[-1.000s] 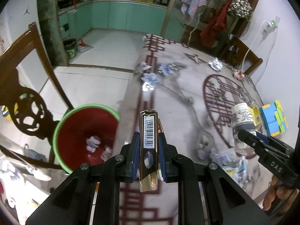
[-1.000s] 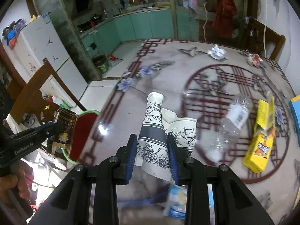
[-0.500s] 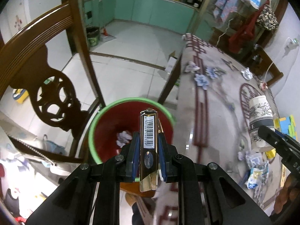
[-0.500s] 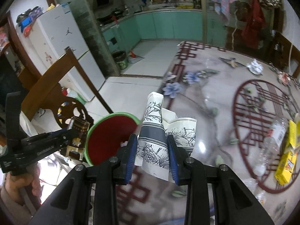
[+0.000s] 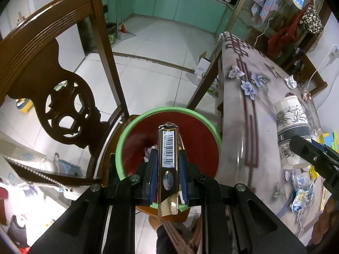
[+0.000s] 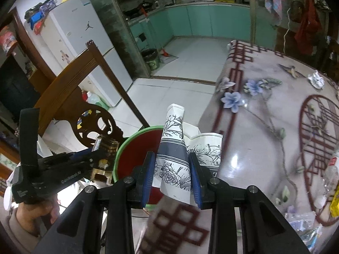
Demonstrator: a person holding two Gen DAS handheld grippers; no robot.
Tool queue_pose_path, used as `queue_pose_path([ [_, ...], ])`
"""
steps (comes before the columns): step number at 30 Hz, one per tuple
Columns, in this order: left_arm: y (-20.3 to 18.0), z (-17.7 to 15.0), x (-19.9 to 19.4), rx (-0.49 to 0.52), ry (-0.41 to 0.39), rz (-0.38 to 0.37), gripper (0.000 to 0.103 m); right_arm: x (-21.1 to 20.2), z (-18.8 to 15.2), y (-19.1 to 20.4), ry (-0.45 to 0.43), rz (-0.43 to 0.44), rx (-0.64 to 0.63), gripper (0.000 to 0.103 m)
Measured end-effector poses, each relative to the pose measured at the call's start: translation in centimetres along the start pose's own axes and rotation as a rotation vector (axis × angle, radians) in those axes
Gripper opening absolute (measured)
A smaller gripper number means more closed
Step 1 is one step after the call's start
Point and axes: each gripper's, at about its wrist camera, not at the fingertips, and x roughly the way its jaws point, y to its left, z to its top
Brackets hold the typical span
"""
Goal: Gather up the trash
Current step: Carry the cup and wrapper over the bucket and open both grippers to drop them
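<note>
Kitchen-dining room: white tiled floor (image 5: 152, 48), teal cabinets (image 6: 211, 21) along the far wall, white fridge (image 6: 84, 48) at left.

Table (image 6: 264, 127), large, glossy cover with red lattice and blue flowers; edge just beside the bin.

Chair (image 5: 53, 63), dark carved wood, back rising left of the bin; bin apparently on its seat.

Bin (image 5: 209, 127), red inside, green rim, between chair back and table edge; crumpled scraps (image 5: 148, 150) at the bottom.

Left tool (image 5: 167, 169), blue pads clamped on a box, poised directly over the bin mouth in the left wrist view; seen from the right wrist view at (image 6: 93, 158), held beside the bin rim.

Right tool (image 6: 171, 173), blue pads clamped on a cup, over the table edge next to the bin; its black body visible in the left wrist view.

Cup (image 6: 172, 148), paper, crushed, white with grey band and black floral print; a second like piece (image 6: 208, 148) pressed behind it. Same cup at (image 5: 290, 124) above the table.

Box (image 5: 168, 154), slim, dark brown with gold trim, white barcode label facing the camera, upright between the pads.

Bottle (image 6: 329, 180), clear plastic, lying at the table's right edge.

Wrappers (image 5: 300, 192), blue-white, on the table near the right tool.

Foil ball (image 6: 316, 80), far side of table.
</note>
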Motion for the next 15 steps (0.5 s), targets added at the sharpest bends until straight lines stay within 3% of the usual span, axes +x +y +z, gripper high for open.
queue_pose_path([
  [15, 0.8, 0.9, 1.7, -0.003, 0.028, 0.000, 0.018, 2.9, 0.7, 1.5, 0.047, 0.077, -0.024, 0.030],
])
